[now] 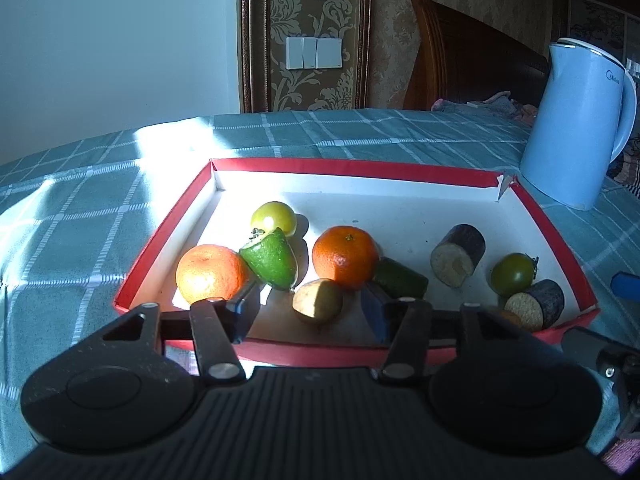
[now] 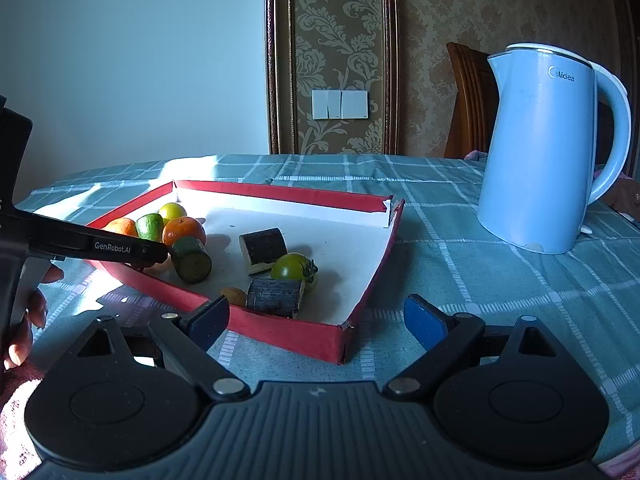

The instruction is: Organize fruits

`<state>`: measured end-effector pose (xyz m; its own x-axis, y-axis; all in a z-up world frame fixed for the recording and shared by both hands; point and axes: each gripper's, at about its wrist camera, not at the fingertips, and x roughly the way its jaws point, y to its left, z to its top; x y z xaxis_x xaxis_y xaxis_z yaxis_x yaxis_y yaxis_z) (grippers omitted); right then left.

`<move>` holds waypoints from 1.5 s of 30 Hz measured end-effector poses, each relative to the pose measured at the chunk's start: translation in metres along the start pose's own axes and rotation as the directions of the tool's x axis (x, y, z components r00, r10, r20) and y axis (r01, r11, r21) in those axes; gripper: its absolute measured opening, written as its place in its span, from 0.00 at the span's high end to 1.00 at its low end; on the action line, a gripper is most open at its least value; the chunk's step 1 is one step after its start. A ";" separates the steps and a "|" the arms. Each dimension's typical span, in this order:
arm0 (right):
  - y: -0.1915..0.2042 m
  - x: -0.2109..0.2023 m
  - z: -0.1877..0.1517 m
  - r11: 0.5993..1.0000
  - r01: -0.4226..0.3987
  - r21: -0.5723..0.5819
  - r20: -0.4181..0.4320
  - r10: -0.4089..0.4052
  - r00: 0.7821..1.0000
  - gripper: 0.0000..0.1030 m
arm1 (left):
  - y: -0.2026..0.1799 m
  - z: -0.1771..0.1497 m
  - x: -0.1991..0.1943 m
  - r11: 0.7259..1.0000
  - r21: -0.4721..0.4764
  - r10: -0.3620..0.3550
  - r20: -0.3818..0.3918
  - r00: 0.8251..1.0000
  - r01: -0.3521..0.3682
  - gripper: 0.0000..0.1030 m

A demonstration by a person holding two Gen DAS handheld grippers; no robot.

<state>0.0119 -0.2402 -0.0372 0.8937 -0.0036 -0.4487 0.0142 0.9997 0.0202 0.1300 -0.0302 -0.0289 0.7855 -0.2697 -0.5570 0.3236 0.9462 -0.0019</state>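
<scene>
Left fingers [image 1: 310, 312] are held apart over the red tray's [image 1: 304, 354] near wall, a small brown fruit [image 1: 318, 300] loose between them, nothing gripped. Right fingers [image 2: 318, 322] are parked wide open outside the tray's near corner, presumably to keep clear. All fruit is inside the tray.

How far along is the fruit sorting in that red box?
Done: the fruit already lies in the red box, two oranges near the green pieces. In hand: nothing; the left gripper stands open around a small brownish fruit, the right gripper open outside. Left: no clear grouping shows yet.
</scene>
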 end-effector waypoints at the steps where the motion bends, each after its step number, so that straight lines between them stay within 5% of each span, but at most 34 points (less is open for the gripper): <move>1: 0.000 0.001 0.000 1.000 0.000 0.000 -0.004 0.000 1.000 0.08 | 0.000 -0.001 -0.004 1.000 0.006 0.009 0.015 1.000 -0.009 0.31; 20: 0.004 0.002 -0.001 1.000 0.026 -0.015 -0.018 -0.027 0.999 0.08 | 0.003 -0.033 -0.083 0.992 -0.111 0.061 0.040 0.997 -0.057 0.11; 32: 0.031 -0.014 0.000 0.998 0.033 -0.048 -0.015 -0.033 0.999 0.08 | -0.004 -0.054 -0.107 0.984 -0.085 0.158 0.028 0.987 -0.155 0.00; 45: 0.038 -0.009 0.003 1.000 0.025 0.002 -0.065 -0.025 0.998 0.08 | -0.007 -0.049 -0.111 0.977 -0.074 0.200 0.018 0.980 -0.198 0.00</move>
<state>0.0057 -0.2022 -0.0295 0.8618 -0.0268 -0.5065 0.0375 0.9992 0.0110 0.0146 0.0017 -0.0082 0.8437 -0.0787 -0.5310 0.1218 0.9915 0.0467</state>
